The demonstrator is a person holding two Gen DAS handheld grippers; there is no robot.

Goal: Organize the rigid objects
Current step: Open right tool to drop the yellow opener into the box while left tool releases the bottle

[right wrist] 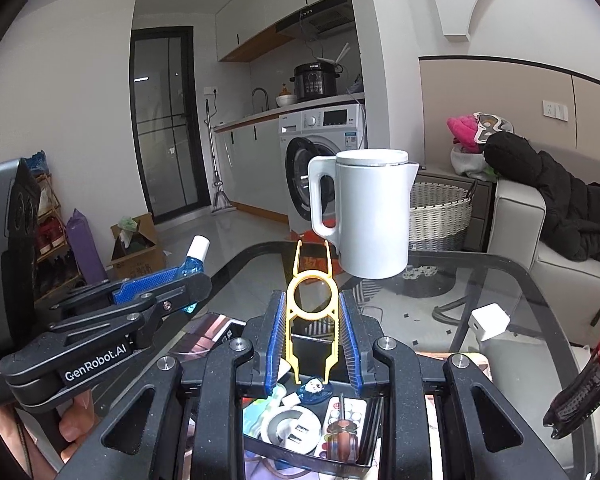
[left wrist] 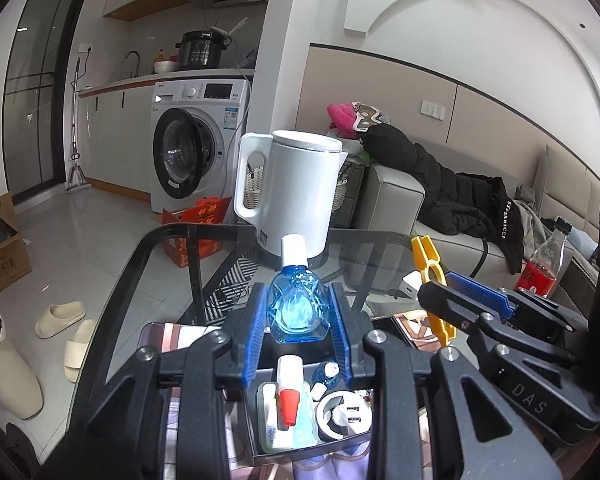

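Each gripper pinches a small item above a black tray on a glass table.

The left gripper (left wrist: 299, 312) is pressed onto a blue bottle (left wrist: 296, 304), clear faceted plastic with a white cap, held upright between the blue pads; the right gripper (right wrist: 312, 332) clamps a yellow tool (right wrist: 311, 312), a flat plastic piece with a ring in its middle and two thin prongs pointing away. Just below both sits the tray (right wrist: 364, 466), holding a round white USB hub, a small remote, a screwdriver and other bits. Farther along the table (right wrist: 480, 276) lie a white charger (right wrist: 490, 321) and a white kettle (right wrist: 366, 212). Beyond are a pale tiled floor, a washing machine (left wrist: 198, 140) under a counter, and a grey sofa (left wrist: 396, 200) with a black coat.
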